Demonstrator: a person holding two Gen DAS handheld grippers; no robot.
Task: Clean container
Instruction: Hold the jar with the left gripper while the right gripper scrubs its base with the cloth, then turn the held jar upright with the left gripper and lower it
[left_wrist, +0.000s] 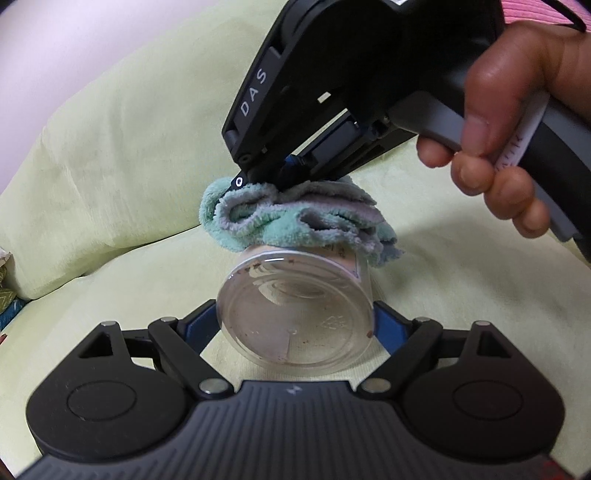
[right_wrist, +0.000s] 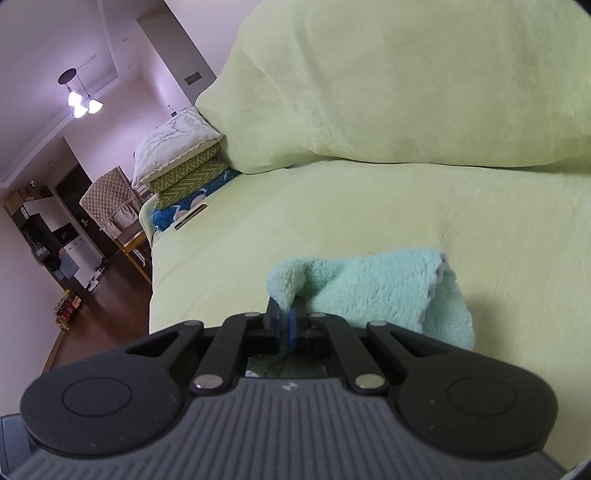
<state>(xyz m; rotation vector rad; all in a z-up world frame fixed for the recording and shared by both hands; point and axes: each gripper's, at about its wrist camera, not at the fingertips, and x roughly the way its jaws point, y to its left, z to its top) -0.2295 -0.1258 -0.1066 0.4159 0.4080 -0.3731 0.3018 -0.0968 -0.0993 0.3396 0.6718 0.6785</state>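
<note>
Green sofa (left_wrist: 110, 166): left gripper (left_wrist: 295, 325) clamps container (left_wrist: 295, 314); right gripper (right_wrist: 286, 325) pinches cloth (right_wrist: 369, 291), seemingly hiding its mouth.

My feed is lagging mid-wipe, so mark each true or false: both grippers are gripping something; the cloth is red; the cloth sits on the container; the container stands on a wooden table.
1. Both grippers grip something. True: the left gripper clamps the clear round plastic container; the right gripper pinches the mint-green and grey terry cloth.
2. The cloth is red. False: mint-green and grey.
3. The cloth sits on the container. True.
4. The container stands on a wooden table. False: it is held above a pale green blanket.
</note>
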